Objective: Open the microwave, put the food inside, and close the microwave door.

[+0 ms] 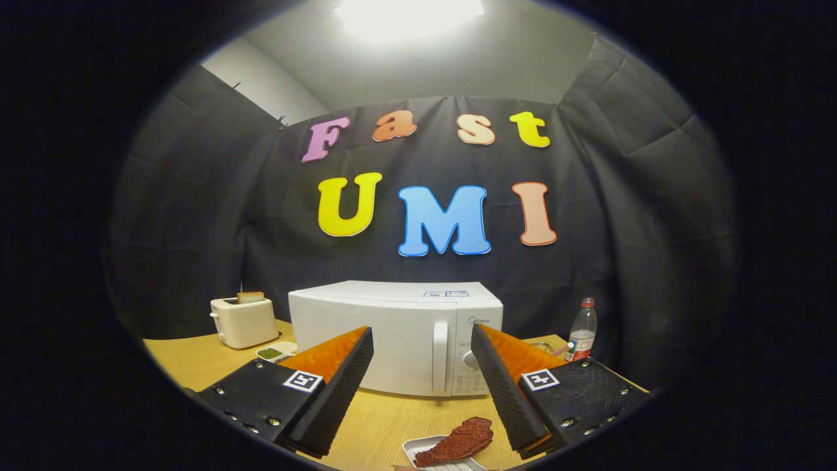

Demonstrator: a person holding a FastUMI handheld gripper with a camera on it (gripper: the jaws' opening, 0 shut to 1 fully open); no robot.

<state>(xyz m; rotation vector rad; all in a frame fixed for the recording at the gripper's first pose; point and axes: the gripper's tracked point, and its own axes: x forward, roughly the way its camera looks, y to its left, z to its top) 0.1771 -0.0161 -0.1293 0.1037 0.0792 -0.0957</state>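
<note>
A white microwave (392, 337) stands on the wooden table (196, 363) beyond my fingers, its door shut and its vertical handle (440, 356) facing me. A piece of reddish-brown meat (458, 441) lies on a small white tray (418, 451) close in, low between the fingers and nearer the right one. My gripper (422, 353) is open, held above the table, with nothing between its fingers. The microwave's handle shows in the gap between the fingertips.
A white toaster (243, 322) with a slice of toast in it sits left of the microwave. A small dish with green food (273, 353) lies beside it. A plastic bottle (582, 338) stands to the right of the microwave.
</note>
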